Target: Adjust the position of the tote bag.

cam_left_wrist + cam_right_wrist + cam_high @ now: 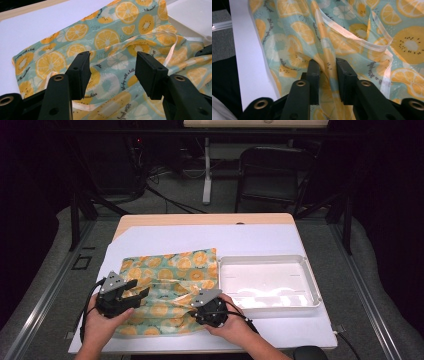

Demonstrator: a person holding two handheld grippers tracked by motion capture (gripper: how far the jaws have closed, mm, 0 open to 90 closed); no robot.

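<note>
On the white mat (pixel 165 239), left of the tray (pixel 310 285), lies the cloth (pixel 170 275), a thin citrus-print bag w/ ribbon edging (pixel 352 37). Right gripper (pixel 327 66) has jaws nearly closed, pinching a raised fold near the front edge. Left gripper (pixel 112 67) hovers over the cloth's left part w/ jaws spread wide, nothing between them. Fabric looks light, soft and prob. a bit slippery, so it will bunch and sag, not hold shape. Best grip: the hemmed ribbon edge or a corner, where layers are thicker; a mid-panel pinch would likely lift just one layer. Whether the right jaws hold one layer or two can't be told.
</note>
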